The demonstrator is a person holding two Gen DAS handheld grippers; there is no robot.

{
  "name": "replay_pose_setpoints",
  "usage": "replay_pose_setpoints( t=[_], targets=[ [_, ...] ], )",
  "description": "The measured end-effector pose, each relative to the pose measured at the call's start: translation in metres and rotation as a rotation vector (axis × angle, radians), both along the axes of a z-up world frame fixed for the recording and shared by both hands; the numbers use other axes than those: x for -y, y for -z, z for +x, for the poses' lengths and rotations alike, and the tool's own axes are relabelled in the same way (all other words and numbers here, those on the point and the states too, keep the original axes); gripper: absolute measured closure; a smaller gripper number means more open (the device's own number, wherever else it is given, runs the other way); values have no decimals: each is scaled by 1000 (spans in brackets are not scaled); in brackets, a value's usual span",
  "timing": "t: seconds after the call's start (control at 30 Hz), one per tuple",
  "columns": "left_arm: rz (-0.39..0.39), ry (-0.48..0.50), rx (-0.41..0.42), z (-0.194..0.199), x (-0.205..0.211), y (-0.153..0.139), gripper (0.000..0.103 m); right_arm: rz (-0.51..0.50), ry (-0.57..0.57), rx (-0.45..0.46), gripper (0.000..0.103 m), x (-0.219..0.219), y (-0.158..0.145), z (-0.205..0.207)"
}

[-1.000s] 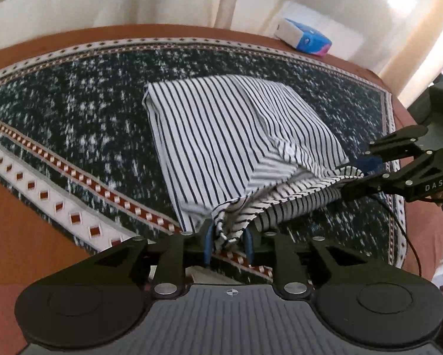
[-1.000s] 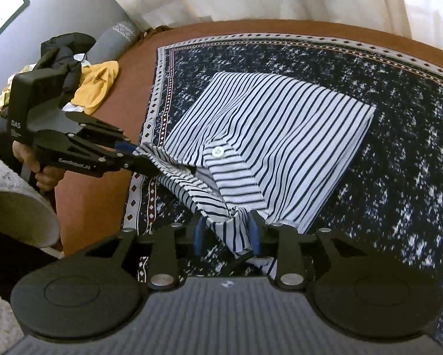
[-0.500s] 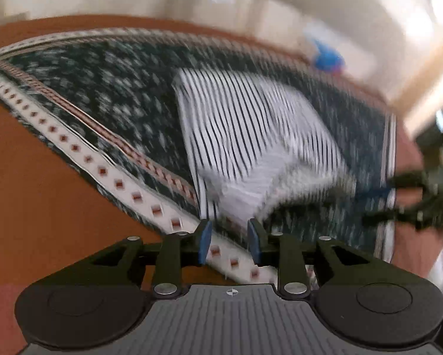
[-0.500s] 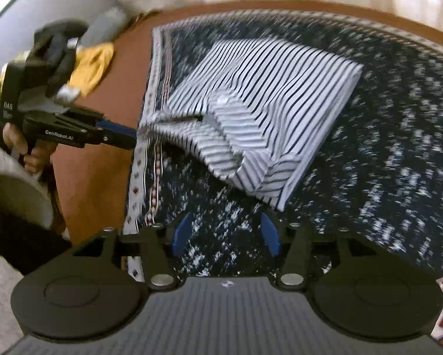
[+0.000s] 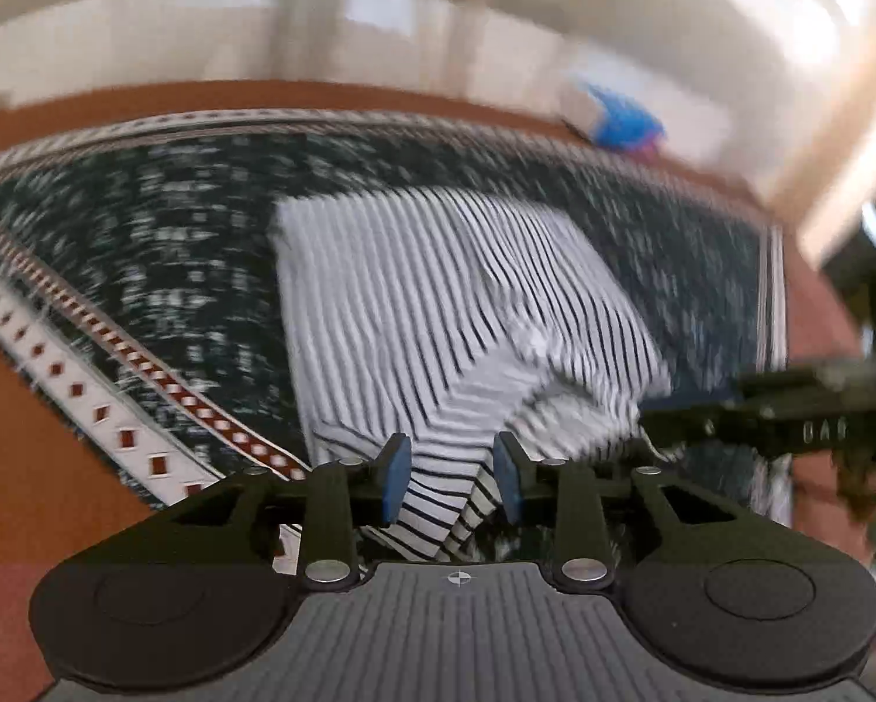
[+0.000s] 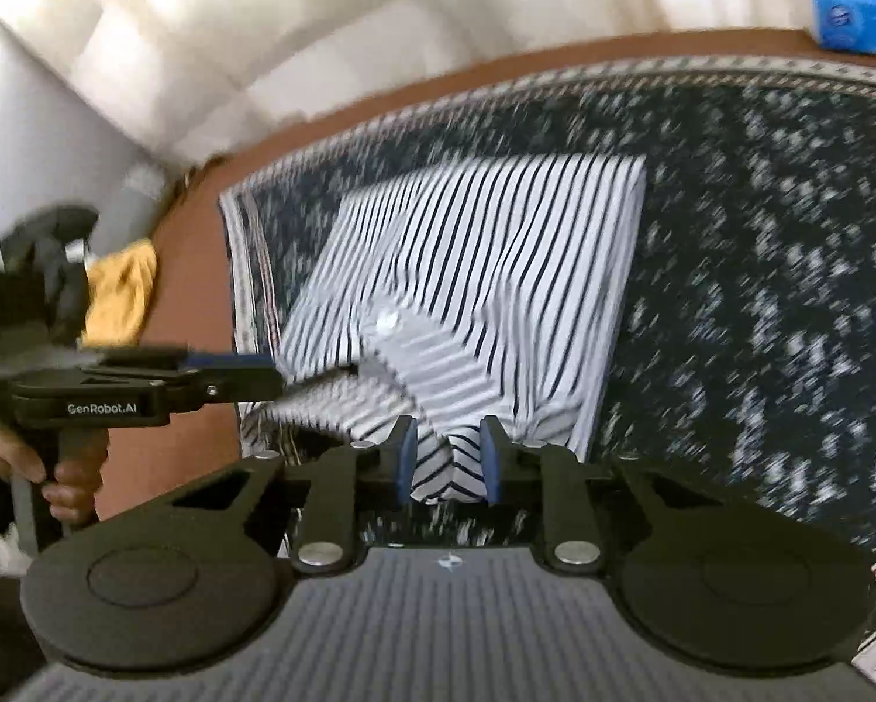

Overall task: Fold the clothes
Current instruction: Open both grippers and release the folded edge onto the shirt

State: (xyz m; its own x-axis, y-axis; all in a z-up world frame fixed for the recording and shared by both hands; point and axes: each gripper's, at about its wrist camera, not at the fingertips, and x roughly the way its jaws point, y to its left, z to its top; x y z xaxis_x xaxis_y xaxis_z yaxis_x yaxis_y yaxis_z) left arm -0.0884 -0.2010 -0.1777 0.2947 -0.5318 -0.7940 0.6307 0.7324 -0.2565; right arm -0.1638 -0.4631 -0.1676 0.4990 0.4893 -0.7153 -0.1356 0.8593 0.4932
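A black-and-white striped shirt [image 5: 438, 304] lies folded into a rough rectangle on the dark patterned rug [image 5: 145, 245]; it also shows in the right wrist view [image 6: 508, 269]. My left gripper [image 5: 449, 479] is open, its blue pads on either side of the shirt's near corner. My right gripper [image 6: 445, 459] is open, with the shirt's near edge between its pads. Each gripper shows in the other's view: the right one [image 5: 789, 415] and the left one [image 6: 227, 374], both at the shirt's edge. Both views are blurred.
The rug [image 6: 759, 269] has a white and red patterned border [image 5: 87, 392] and lies on a brown surface [image 5: 23, 468]. A blue tissue pack [image 6: 853, 6] sits at the far edge. Yellow cloth [image 6: 122, 292] and dark clothes lie at the left. Curtains hang behind.
Both grippers let go of the shirt's folded part, which now lies flat on the shirt. They pulled back and then moved in again to the shirt's near edge.
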Motion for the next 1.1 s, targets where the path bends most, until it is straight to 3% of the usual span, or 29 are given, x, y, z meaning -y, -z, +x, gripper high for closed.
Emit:
replay_pose_setpoints(
  t=[0.1,0.43,0.47,0.6,0.67,0.77,0.93,1.1],
  targets=[
    [44,23,17,-7,2,11,56,-25,-18,-23,77,-6,9,-4],
    [48,-11,-9,-3,-26,7,51,-10,-36,-36,79,6,9,-18],
    [40,-29,-16,1,-32,4,51,-17,-35,-40,73,9,7,-18],
    [-77,-184,-26,25,-58,-15,47,23,27,-3,68,26,-11,-12],
    [-132,-256,-37,45,-63,-19,47,51,80,42,56,36,-22,-4],
    [-149,-273,-51,68,-54,-16,47,83,148,59,55,48,-25,18],
    [-131,-269,-124,88,-39,3,46,134,183,-12,54,56,-7,42],
    [-122,-271,-178,96,-38,21,43,136,183,-52,45,59,7,45]
  ],
)
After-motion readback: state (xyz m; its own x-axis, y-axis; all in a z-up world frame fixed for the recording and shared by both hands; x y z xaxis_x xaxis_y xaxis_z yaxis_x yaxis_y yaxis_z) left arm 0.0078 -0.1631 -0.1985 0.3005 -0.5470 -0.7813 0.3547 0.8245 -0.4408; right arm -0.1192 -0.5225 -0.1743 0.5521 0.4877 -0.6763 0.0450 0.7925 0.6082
